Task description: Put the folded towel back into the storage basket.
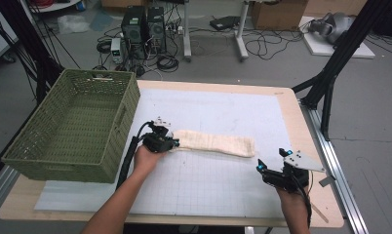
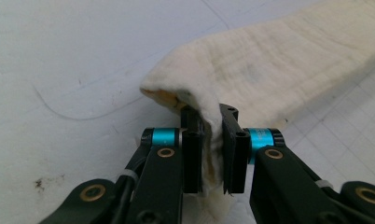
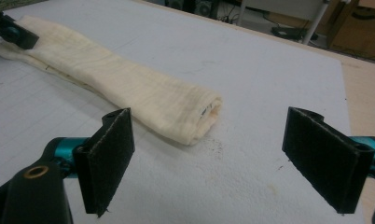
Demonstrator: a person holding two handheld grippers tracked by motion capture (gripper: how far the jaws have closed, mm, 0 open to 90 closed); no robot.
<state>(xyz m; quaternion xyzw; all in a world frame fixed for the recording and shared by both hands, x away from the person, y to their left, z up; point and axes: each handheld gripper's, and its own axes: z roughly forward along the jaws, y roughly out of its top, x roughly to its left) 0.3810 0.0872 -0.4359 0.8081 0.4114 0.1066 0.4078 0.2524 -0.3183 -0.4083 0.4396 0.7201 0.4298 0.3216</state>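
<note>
A cream towel (image 1: 214,143), folded into a long narrow strip, lies across the middle of the white gridded mat (image 1: 223,107). My left gripper (image 1: 170,143) is shut on the towel's left end; in the left gripper view the cloth (image 2: 269,70) is pinched between the black pads (image 2: 192,154) and bulges up beyond them. My right gripper (image 1: 273,162) stands open near the table's front right, a short way from the towel's right end (image 3: 195,116), with nothing between its pads (image 3: 108,158).
A green woven basket (image 1: 74,127) stands empty on the table's left side, close to my left hand. The wooden table edge (image 1: 316,161) runs just right of my right gripper. Computers, cables and black stand legs (image 1: 330,68) sit on the floor beyond.
</note>
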